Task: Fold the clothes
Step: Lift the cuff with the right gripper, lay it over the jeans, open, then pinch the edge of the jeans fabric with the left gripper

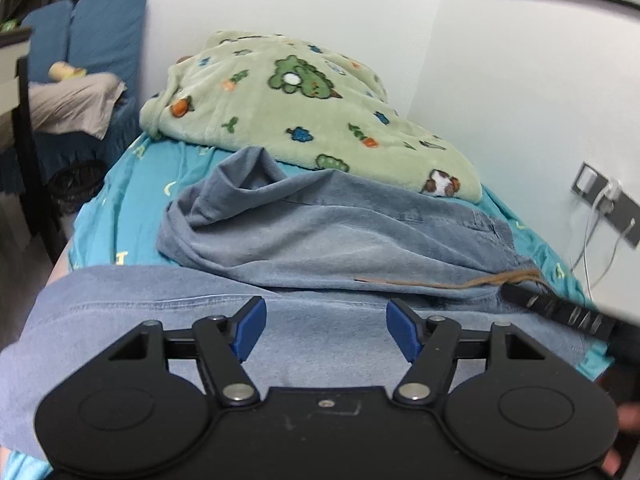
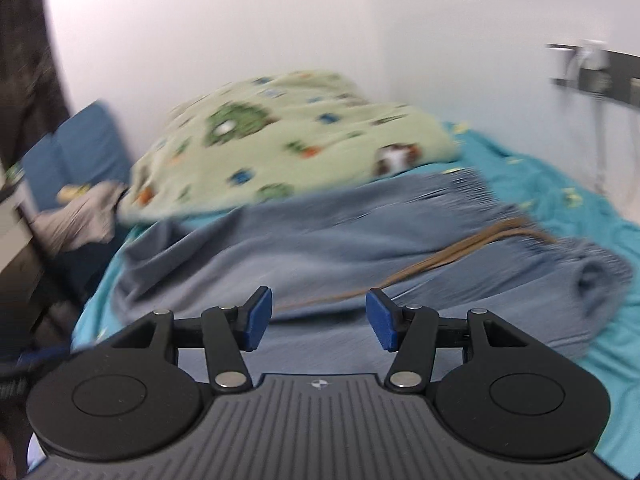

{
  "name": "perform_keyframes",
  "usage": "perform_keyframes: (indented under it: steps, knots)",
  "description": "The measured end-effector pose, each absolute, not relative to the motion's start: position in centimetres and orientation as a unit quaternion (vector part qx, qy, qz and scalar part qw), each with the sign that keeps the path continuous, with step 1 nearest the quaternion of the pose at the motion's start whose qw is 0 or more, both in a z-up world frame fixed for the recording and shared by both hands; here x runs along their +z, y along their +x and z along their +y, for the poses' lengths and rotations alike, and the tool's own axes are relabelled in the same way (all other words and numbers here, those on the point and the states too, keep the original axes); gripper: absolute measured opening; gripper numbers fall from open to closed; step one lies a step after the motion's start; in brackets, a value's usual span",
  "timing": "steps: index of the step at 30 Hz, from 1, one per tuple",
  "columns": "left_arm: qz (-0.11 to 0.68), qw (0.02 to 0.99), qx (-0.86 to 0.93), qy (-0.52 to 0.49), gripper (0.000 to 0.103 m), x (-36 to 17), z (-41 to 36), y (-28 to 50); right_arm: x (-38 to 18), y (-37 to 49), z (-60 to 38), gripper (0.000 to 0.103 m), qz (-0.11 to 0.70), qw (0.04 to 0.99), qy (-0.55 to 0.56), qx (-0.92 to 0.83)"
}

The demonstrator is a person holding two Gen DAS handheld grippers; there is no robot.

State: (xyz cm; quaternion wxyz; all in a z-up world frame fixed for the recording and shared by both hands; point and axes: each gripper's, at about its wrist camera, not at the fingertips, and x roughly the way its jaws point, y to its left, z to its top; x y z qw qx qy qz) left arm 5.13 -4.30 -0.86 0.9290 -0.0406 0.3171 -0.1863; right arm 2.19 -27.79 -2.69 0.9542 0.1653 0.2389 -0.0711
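Observation:
Blue denim trousers (image 1: 320,236) with a brown drawstring (image 1: 460,282) lie crumpled across a turquoise bed sheet (image 1: 120,208). My left gripper (image 1: 326,330) is open and empty, its blue pads (image 1: 250,328) just above the near denim leg. The right gripper's body (image 1: 560,310) shows at the right edge of the left wrist view. In the blurred right wrist view the trousers (image 2: 320,240) and drawstring (image 2: 460,252) lie ahead, and my right gripper (image 2: 320,318) is open and empty over the near edge of the denim.
A green fleece blanket (image 1: 288,104) with cartoon prints is piled behind the trousers against the white wall. A blue sofa (image 1: 104,28) with grey cloth (image 1: 76,100) stands far left. A wall socket with cables (image 1: 604,204) is at the right.

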Motion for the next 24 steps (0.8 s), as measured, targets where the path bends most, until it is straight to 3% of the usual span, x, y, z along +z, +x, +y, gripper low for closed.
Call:
perform_keyframes:
  steps: [11,24]
  knots:
    - [0.365,0.914,-0.132,-0.120,0.063,1.9,2.0,13.3,-5.8,5.2,-26.5,0.055,0.285,0.944,0.164,-0.042]
    - [0.380,0.909,-0.068,-0.156,0.058,-4.6,5.4,28.7,-8.8,8.6,-25.1,0.055,0.317,0.929,0.189,0.014]
